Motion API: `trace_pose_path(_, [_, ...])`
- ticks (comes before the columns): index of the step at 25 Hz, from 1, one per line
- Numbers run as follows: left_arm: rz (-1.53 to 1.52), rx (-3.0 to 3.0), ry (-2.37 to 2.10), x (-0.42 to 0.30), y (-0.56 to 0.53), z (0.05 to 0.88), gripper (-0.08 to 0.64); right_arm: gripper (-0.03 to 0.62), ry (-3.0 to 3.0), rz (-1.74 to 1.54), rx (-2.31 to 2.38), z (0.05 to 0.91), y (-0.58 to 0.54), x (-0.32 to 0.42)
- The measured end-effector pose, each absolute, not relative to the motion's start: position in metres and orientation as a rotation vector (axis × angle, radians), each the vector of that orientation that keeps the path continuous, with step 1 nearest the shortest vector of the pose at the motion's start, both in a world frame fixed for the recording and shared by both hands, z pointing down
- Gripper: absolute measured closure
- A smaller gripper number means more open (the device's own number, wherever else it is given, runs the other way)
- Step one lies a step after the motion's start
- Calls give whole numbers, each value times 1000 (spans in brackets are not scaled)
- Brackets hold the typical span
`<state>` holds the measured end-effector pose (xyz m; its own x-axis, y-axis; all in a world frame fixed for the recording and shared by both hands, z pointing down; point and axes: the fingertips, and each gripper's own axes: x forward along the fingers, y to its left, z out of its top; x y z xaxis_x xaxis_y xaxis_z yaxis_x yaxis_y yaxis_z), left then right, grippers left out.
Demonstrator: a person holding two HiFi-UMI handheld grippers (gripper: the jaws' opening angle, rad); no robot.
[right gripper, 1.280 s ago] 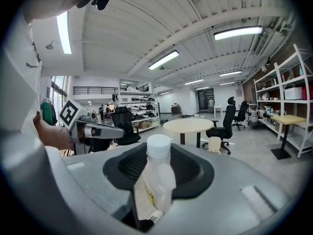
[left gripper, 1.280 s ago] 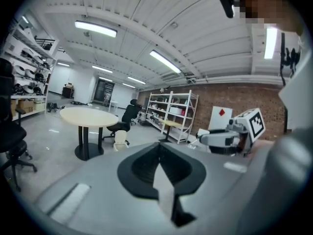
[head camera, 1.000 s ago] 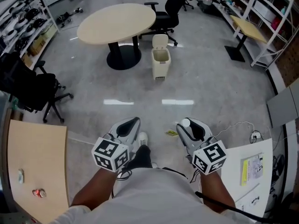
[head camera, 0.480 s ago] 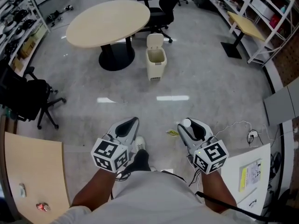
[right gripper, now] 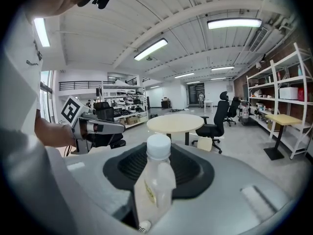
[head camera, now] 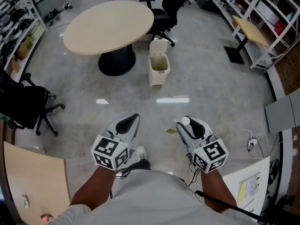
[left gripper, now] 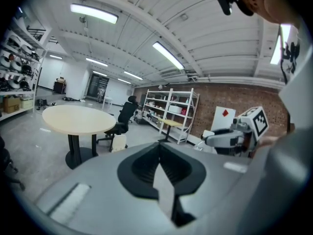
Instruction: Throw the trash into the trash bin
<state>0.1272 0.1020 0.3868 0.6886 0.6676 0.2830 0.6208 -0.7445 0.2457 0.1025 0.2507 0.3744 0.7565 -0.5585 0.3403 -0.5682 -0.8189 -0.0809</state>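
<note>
A cream trash bin (head camera: 159, 68) with its lid up stands on the floor beside a round table (head camera: 108, 26). It also shows far ahead as the bin (left gripper: 117, 142) in the left gripper view and as the bin (right gripper: 204, 144) in the right gripper view. My right gripper (head camera: 187, 125) is shut on a clear plastic bottle (right gripper: 155, 180) with a white cap (head camera: 186, 121). My left gripper (head camera: 127, 125) is shut on a thin pale scrap (left gripper: 164, 192). Both grippers are held level in front of the person's body, well short of the bin.
A black office chair (head camera: 166, 8) stands behind the bin and another chair (head camera: 26, 109) at the left. Shelving (head camera: 267, 13) and a small table (head camera: 251, 29) line the right side. A wooden desk (head camera: 37, 182) is at lower left and a white board (head camera: 248, 182) with cables at lower right.
The bin and table sit lower and slightly nearer in the head view, and the desk at lower left has slid back. Both grippers keep the same pose and hold.
</note>
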Motion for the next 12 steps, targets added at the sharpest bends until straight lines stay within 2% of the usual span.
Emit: trace_pose_path(12, [481, 2748, 1109, 223, 76, 377, 552, 442, -871, 470, 2914, 355, 222, 193])
